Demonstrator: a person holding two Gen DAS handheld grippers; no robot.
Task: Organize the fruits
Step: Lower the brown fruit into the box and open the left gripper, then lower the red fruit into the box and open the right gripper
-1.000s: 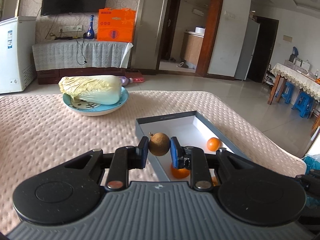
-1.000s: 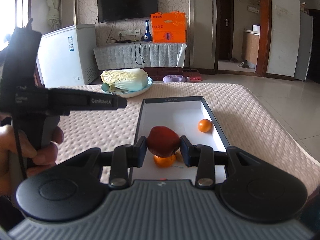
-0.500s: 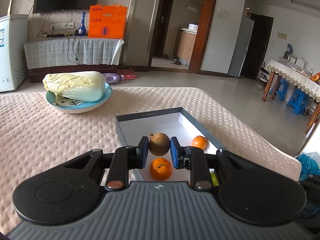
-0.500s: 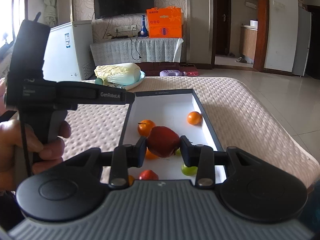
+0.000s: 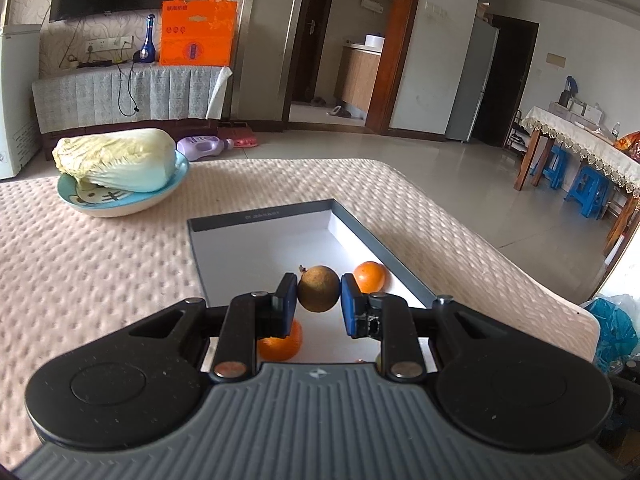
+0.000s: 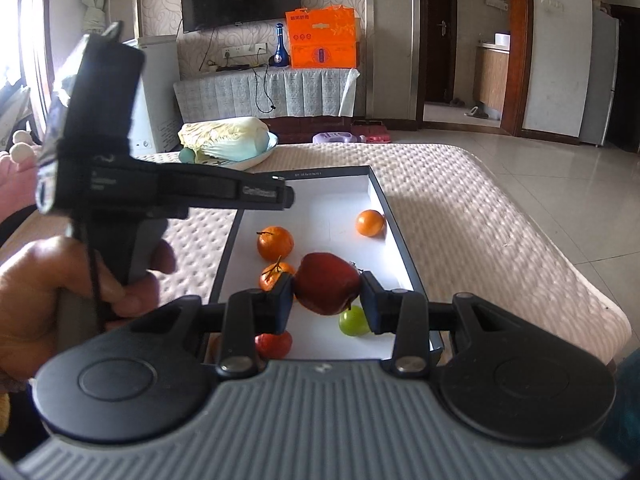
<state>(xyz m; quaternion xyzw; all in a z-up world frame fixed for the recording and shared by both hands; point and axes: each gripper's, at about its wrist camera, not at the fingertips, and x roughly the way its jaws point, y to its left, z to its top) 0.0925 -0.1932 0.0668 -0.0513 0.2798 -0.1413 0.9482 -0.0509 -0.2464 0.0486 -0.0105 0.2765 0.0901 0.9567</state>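
Note:
My left gripper (image 5: 319,300) is shut on a small round brown fruit (image 5: 318,289) and holds it above the near end of a grey box with a white floor (image 5: 260,216). My right gripper (image 6: 327,294) is shut on a red apple (image 6: 326,288) above the same box (image 6: 394,232). Oranges lie in the box (image 5: 370,276) (image 5: 280,346) (image 6: 275,243) (image 6: 370,223). A third orange (image 6: 274,274), a green fruit (image 6: 354,322) and a red fruit (image 6: 274,345) lie near its front. The left gripper's body (image 6: 160,192) shows at the left of the right wrist view.
A blue plate (image 5: 120,200) with a napa cabbage (image 5: 116,164) stands at the back left of the pink padded table (image 5: 80,264). The table's right edge (image 5: 520,276) drops to the tiled floor. A hand (image 6: 48,288) grips the left tool.
Both grippers have drawn back toward the box's near end with their fruits still held. More of the box floor and its fruits shows in the right wrist view.

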